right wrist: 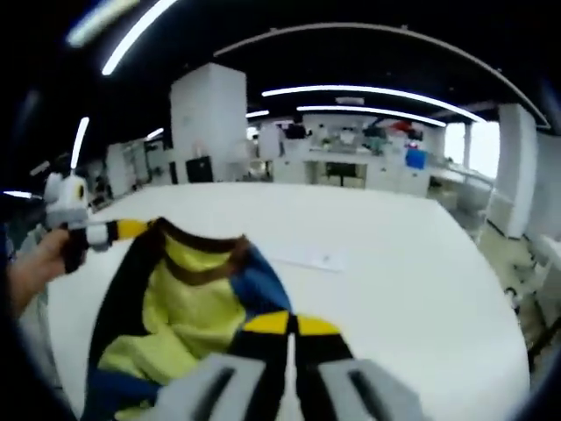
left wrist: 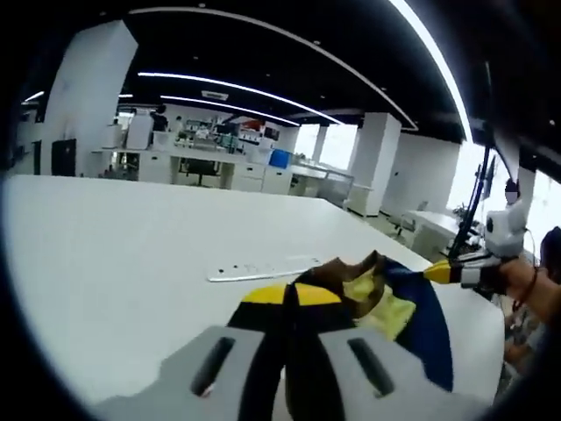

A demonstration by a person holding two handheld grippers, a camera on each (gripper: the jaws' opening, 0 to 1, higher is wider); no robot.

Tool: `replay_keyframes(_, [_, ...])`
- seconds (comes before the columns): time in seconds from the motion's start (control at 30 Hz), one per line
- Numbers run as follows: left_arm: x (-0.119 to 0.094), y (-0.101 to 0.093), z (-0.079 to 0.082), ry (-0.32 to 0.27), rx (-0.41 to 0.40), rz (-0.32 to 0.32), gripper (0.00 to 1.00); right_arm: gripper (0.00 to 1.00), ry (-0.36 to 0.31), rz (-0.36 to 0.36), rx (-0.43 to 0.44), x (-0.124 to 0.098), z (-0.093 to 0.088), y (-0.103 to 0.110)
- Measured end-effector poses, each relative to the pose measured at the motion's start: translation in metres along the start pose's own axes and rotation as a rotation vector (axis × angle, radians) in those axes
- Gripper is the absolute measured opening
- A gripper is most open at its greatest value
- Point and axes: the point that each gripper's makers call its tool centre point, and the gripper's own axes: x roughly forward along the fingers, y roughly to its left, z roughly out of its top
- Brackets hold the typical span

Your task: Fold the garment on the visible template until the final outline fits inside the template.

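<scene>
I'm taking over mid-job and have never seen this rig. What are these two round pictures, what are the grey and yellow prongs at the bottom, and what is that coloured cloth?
Each picture comes from a fisheye camera riding on a hand-held two-jaw gripper, looking along its jaws. The left gripper rises from the bottom of the left gripper view, the right gripper from the bottom of the right gripper view. Each view also catches the other gripper, held in a person's hand.

Both grippers are shut on the yellow, navy and brown fabric garment, holding it stretched between them above the large white table. A thin pale flat strip lies on the table beyond the garment; I cannot tell what it is.
</scene>
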Motion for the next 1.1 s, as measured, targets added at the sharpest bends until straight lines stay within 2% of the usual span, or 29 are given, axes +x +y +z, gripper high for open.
replay_keyframes(0.1, [0.014,0.007,-0.011,0.016,-0.026,0.0,0.0,0.0,0.027,-0.007,-0.014,0.017,-0.01,-0.005])
replay_keyframes(0.23, [0.03,0.023,-0.034,0.09,0.015,0.04,0.0,0.0,0.045,-0.014,-0.003,0.037,-0.019,-0.01])
replay_keyframes(0.33, [0.042,0.033,-0.046,0.107,0.017,0.036,0.0,0.0,0.057,-0.028,0.007,0.051,-0.026,-0.015])
replay_keyframes(0.5, [0.054,0.043,-0.068,0.145,-0.006,0.051,0.0,0.0,0.113,-0.04,0.03,0.07,-0.046,-0.019])
replay_keyframes(0.57, [0.057,0.045,-0.076,0.149,-0.031,0.068,0.0,0.0,0.132,-0.037,0.025,0.076,-0.054,-0.019])
replay_keyframes(0.6, [0.058,0.047,-0.081,0.161,-0.069,0.072,0.0,0.0,0.14,-0.04,0.028,0.079,-0.057,-0.02])
replay_keyframes(0.7, [0.061,0.053,-0.085,0.154,-0.087,0.079,0.0,0.0,0.151,-0.034,0.034,0.082,-0.063,-0.018])
replay_keyframes(0.8, [0.065,0.068,-0.088,0.164,-0.052,0.095,0.0,0.0,0.157,-0.03,0.049,0.085,-0.065,-0.018])
replay_keyframes(0.87, [0.063,0.067,-0.088,0.17,-0.037,0.095,0.0,0.0,0.151,-0.029,0.063,0.085,-0.065,-0.018])
replay_keyframes(0.93, [0.059,0.065,-0.088,0.17,-0.029,0.097,0.04,0.0,0.133,0.018,0.115,0.085,-0.061,-0.008])
replay_keyframes(1.07, [0.051,0.057,-0.084,0.173,0.016,0.079,0.17,0.2,0.128,0.019,0.116,0.081,-0.056,-0.008])
replay_keyframes(1.1, [0.048,0.053,-0.083,0.181,0.034,0.067,0.21,0.24,0.119,0.035,0.14,0.078,-0.052,-0.004])
